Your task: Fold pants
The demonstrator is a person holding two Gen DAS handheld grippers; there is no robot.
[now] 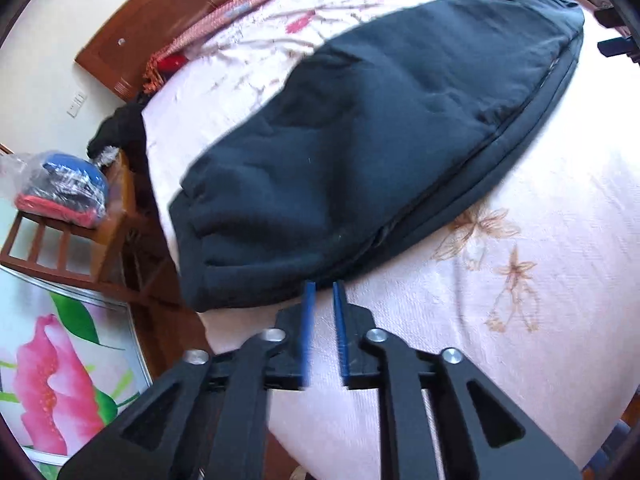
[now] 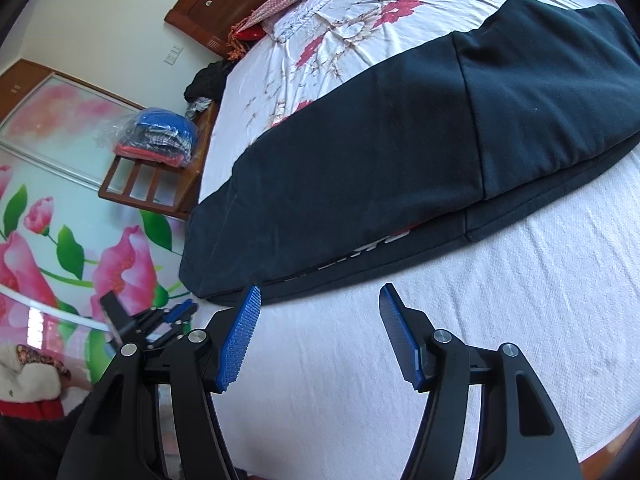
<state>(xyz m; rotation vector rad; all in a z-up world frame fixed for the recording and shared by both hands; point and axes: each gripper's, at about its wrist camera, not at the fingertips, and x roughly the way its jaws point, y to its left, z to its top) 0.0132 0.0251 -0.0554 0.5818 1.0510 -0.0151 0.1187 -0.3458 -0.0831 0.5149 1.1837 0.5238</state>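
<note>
Dark teal pants [image 1: 360,152] lie folded lengthwise on the bed, running from near left to far right; they also show in the right wrist view [image 2: 400,152], with white lettering peeking from between the layers. My left gripper [image 1: 323,286] hovers just short of the pants' near edge, its blue pads nearly together with a narrow gap and nothing between them. My right gripper [image 2: 320,292] is wide open and empty, just short of the pants' near edge. The left gripper also shows at the left of the right wrist view [image 2: 176,314].
The bed has a pale flowered sheet [image 1: 500,280]. A wooden headboard [image 1: 148,12] stands at the far end. A bedside table holds a plastic-wrapped bundle of clothes [image 2: 160,136]. A flowered wardrobe door [image 2: 48,208] is at left.
</note>
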